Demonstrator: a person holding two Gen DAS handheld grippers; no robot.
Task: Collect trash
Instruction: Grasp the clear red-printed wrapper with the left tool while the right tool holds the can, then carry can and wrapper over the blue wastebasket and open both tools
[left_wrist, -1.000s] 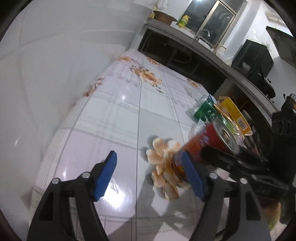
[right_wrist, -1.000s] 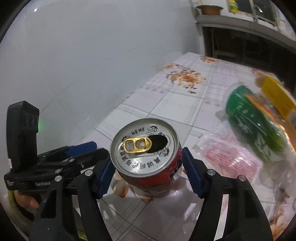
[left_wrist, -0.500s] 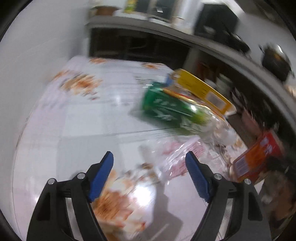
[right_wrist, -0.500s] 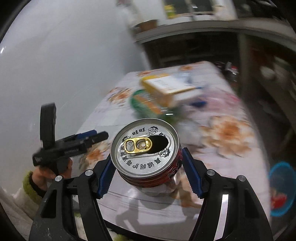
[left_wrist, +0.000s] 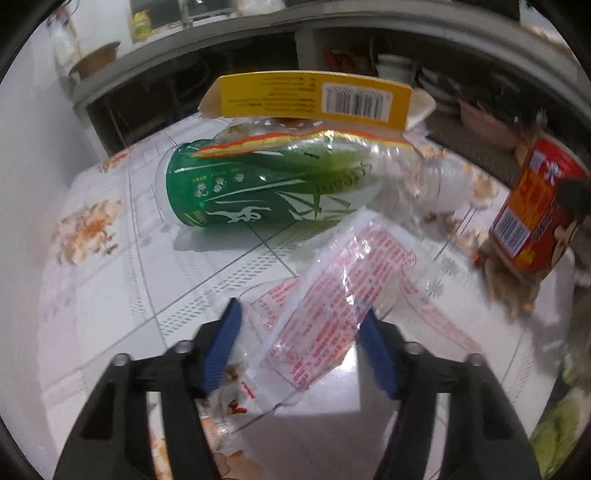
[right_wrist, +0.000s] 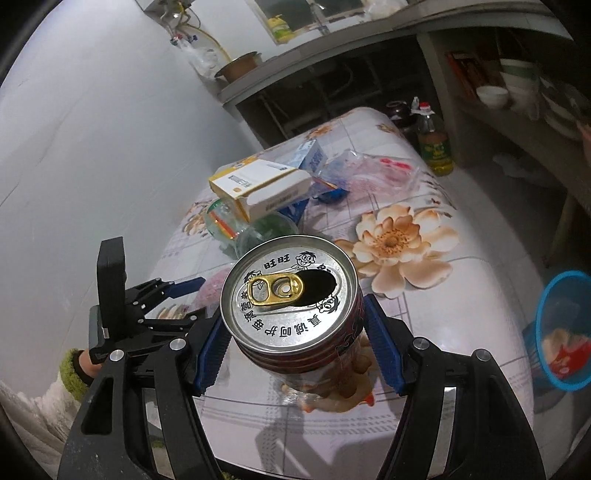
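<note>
My right gripper (right_wrist: 295, 332) is shut on a red drink can (right_wrist: 291, 295) with an open pull-tab top, held above the flowered table. The can also shows in the left wrist view (left_wrist: 532, 210) at the right. My left gripper (left_wrist: 301, 347) is open, its blue pads on either side of a clear plastic wrapper with red print (left_wrist: 332, 295) lying on the table. Beyond it lie a green-labelled plastic bottle (left_wrist: 266, 188) and a yellow carton (left_wrist: 314, 98). The left gripper shows in the right wrist view (right_wrist: 162, 299), low at the left.
A blue basket (right_wrist: 561, 332) holding scraps stands on the floor right of the table (right_wrist: 461, 295). A white and yellow box (right_wrist: 258, 184), a blue carton (right_wrist: 310, 157) and more plastic wrap (right_wrist: 380, 170) lie farther along the table. An oil bottle (right_wrist: 434, 142) stands beyond its far edge.
My left gripper swung from the bare tabletop over to the wrapper and now straddles it. My right gripper carried the can up and turned rightward, bringing the blue basket into view.
</note>
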